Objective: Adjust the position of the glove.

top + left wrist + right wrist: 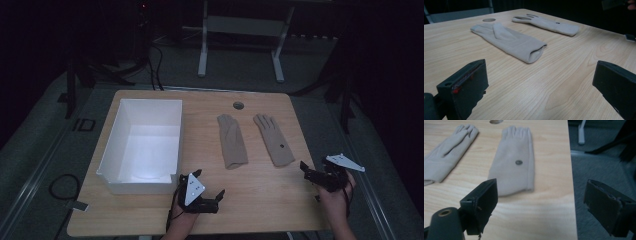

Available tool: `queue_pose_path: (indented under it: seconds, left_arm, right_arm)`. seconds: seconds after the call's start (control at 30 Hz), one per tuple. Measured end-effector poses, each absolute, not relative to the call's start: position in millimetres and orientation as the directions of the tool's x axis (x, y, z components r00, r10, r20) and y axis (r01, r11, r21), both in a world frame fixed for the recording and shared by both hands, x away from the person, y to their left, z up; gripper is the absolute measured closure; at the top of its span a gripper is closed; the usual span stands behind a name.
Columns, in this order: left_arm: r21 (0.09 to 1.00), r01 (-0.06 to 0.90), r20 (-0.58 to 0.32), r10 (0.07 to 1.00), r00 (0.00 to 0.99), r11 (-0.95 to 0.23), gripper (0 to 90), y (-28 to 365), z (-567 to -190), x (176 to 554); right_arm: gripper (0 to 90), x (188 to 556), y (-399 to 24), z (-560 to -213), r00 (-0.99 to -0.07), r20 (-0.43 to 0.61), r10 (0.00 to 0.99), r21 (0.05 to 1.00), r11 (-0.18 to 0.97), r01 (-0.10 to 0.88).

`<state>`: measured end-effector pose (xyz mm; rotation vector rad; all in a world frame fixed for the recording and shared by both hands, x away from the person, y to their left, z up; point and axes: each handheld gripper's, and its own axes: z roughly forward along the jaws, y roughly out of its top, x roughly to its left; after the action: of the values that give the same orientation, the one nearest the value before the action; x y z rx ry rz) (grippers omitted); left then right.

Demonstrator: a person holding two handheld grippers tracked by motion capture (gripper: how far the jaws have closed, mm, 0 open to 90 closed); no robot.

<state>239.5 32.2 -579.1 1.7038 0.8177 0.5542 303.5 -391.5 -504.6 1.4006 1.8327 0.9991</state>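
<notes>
Two beige gloves lie flat on the wooden table [260,195], fingers pointing away from me. The left glove [232,141] [509,41] [446,155] is plain. The right glove [274,139] [549,23] [512,162] has a small dark button on it. My left gripper [209,184] [541,85] rests low near the table's front edge, short of the left glove, open with nothing between its jaws. My right gripper [312,169] [544,202] hovers at the table's right edge, just short of the right glove's cuff, also open and holding nothing.
An open white box [115,135] stands on the left half of the table, close to my left gripper. A round cable hole [238,105] sits near the far edge. The table's right edge [571,195] drops to grey floor. A metal frame [202,50] stands beyond the table.
</notes>
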Motion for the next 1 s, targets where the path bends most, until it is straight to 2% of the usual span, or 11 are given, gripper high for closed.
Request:
queue_pose_path:
  seconds: [0.43,1.0]
  left_arm:
    - [0.961,0.239,-0.051,0.758,0.651,-0.141,0.3,32.8,-579.3,239.2]
    - [0.962,0.235,-0.050,0.756,0.653,-0.140,0.3,33.4,-579.4,238.8]
  right_arm:
    - [11.3,321.9,-355.8,-465.5,-0.342,-0.050,0.939,0.867,0.210,0.452]
    - [12.9,353.7,-309.1,-452.7,-0.421,-0.049,0.906,0.863,0.251,0.439]
